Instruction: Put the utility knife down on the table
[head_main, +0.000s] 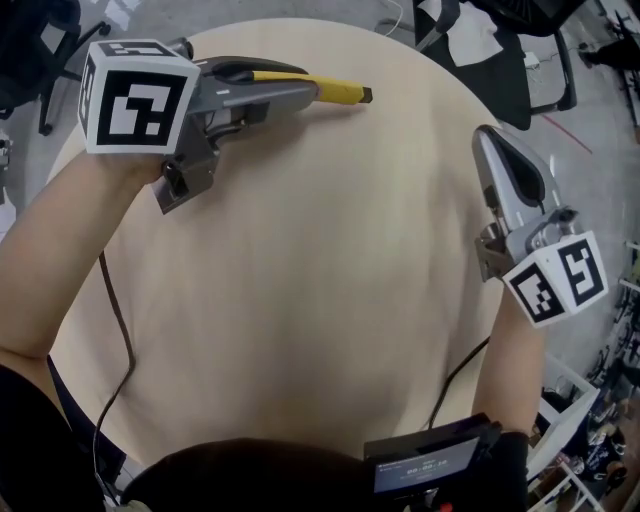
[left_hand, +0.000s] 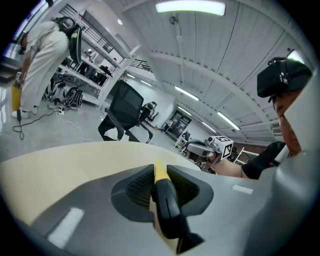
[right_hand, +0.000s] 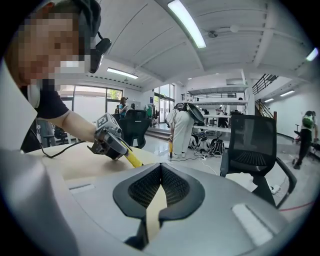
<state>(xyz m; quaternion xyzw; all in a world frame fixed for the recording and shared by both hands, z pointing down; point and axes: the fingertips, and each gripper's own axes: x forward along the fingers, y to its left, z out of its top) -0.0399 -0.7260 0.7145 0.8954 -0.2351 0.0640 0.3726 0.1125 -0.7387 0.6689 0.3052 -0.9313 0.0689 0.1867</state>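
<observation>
In the head view my left gripper hangs over the far left of the round beige table, shut on the utility knife. The knife's yellow body sticks out past the jaws to the right. In the left gripper view the knife, yellow with a black part, lies clamped between the dark ribbed pads. My right gripper is over the table's right edge, shut with nothing in it. In the right gripper view its tips meet, and the left gripper with the knife shows beyond, low over the tabletop.
A black office chair stands beyond the table's far right edge, and another at the far left. A person in white bends over on the floor behind, among cables. A white frame stands at the lower right.
</observation>
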